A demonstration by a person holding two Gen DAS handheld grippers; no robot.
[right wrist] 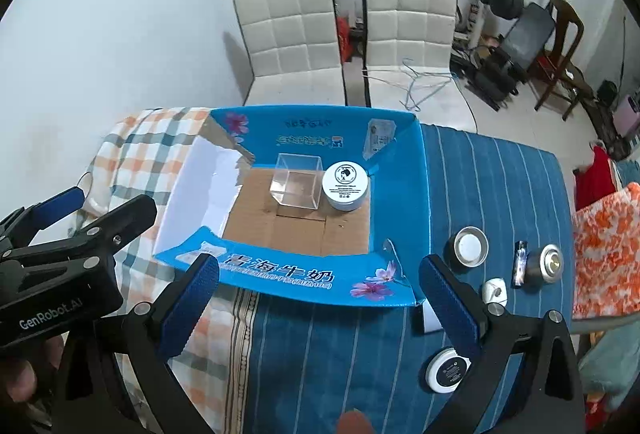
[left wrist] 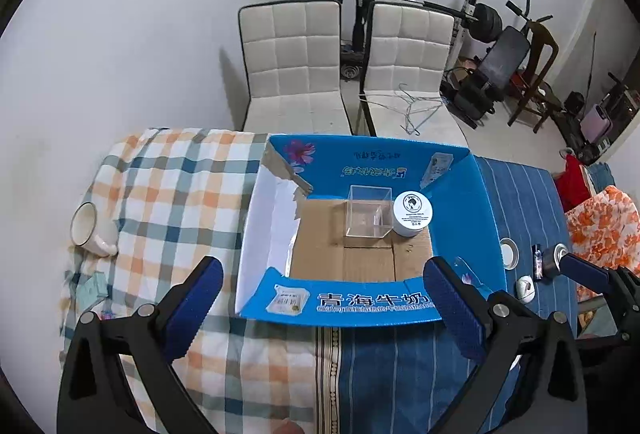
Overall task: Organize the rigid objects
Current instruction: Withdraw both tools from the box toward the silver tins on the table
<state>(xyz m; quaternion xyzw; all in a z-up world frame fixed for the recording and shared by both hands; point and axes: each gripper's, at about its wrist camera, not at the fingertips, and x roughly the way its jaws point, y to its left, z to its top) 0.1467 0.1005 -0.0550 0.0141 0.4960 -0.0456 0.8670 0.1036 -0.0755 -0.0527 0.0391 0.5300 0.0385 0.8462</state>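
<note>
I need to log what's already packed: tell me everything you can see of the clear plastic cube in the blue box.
The clear plastic cube is a see-through, hard-looking square container, open on top and empty as far as can be seen. It stands upright on the brown cardboard floor of the blue box, near the far wall. The white round jar sits close on its right; whether they touch cannot be told. Neither gripper touches it.

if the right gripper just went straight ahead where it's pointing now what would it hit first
Most likely the near flap of the open blue cardboard box, which lies between the open right gripper's fingers just ahead; depth is hard to judge in the fisheye.
</note>
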